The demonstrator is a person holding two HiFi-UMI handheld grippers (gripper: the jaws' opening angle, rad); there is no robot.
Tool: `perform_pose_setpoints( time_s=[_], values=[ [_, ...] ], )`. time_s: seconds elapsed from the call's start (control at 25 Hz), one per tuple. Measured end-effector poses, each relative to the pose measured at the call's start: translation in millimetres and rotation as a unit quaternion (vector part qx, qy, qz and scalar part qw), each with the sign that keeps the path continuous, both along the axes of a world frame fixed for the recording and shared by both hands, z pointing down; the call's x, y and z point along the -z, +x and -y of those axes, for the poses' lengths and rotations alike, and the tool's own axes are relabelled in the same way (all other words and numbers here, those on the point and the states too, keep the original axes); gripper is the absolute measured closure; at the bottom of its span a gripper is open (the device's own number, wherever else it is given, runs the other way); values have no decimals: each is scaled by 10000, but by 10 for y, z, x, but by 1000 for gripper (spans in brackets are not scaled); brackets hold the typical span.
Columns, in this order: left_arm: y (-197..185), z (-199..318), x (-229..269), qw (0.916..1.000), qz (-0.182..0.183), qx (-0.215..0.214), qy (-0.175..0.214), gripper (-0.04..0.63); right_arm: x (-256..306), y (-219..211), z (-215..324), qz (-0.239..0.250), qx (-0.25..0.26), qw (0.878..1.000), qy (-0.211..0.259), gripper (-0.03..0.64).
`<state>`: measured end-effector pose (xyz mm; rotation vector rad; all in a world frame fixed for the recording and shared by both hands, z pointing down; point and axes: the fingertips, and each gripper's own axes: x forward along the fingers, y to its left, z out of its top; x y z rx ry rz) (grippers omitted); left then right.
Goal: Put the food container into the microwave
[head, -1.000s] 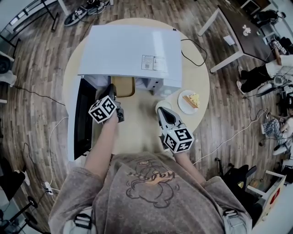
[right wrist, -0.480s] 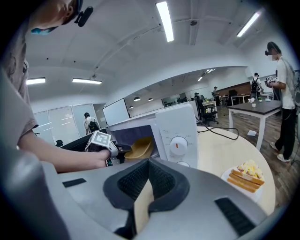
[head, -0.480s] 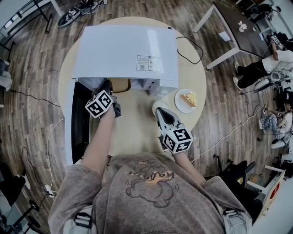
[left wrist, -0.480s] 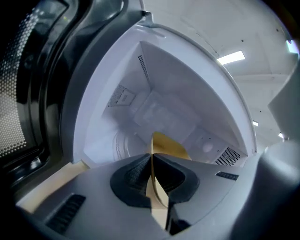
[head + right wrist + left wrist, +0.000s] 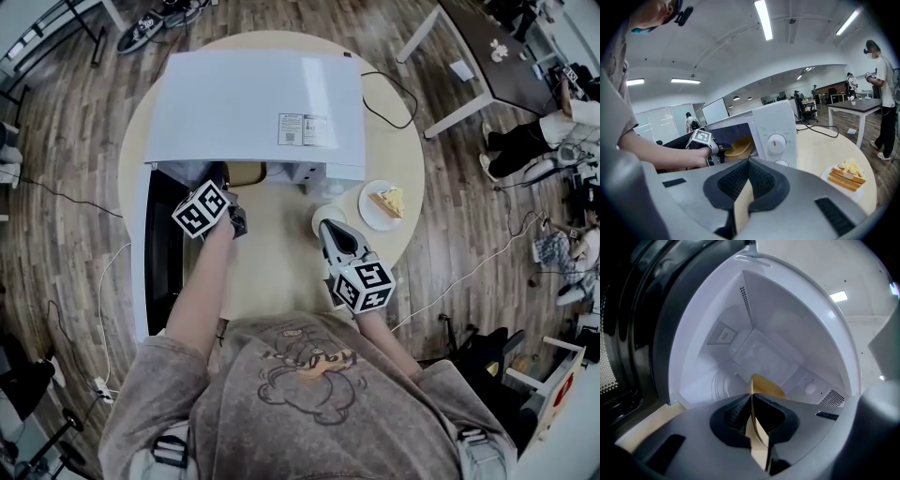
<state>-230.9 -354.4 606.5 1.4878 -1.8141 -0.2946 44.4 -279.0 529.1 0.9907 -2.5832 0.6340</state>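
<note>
The yellow food container [image 5: 247, 172] hangs at the mouth of the white microwave [image 5: 258, 103], partly under its top. My left gripper [image 5: 228, 190] is shut on the container's rim. In the left gripper view the container [image 5: 765, 386] reaches into the white cavity [image 5: 754, 348] ahead of the closed jaws [image 5: 751, 398]. The microwave door [image 5: 159, 253] stands swung open to the left. My right gripper [image 5: 331, 230] rests over the table in front of the control panel [image 5: 774, 136], shut with nothing in it. It sees the container [image 5: 739, 148] at the cavity opening.
A white plate with a sandwich [image 5: 384, 204] sits on the round table [image 5: 281, 272] right of the microwave. A small white round dish [image 5: 326, 217] lies just ahead of my right gripper. A black cable [image 5: 398, 98] runs off the table. People stand at desks far right.
My left gripper has pushed the container a little further in under the microwave's top. The right gripper has stayed where it was.
</note>
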Motion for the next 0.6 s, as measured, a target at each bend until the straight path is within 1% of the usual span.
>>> perform_pose_setpoints(
  time_s=[0.2,0.44,0.6],
  values=[
    [-46,-48,-50,9997,72,105,-189,552,-15,-11,25,15,16,10000,-9,614],
    [-47,-83,27,9998,89,137,-147,552,-34,-19,14,28,59,10000,-21,614],
    [8,-130,127,9999,94,103,2,552,-20,-53,3,50,129,9999,8,614]
  ],
)
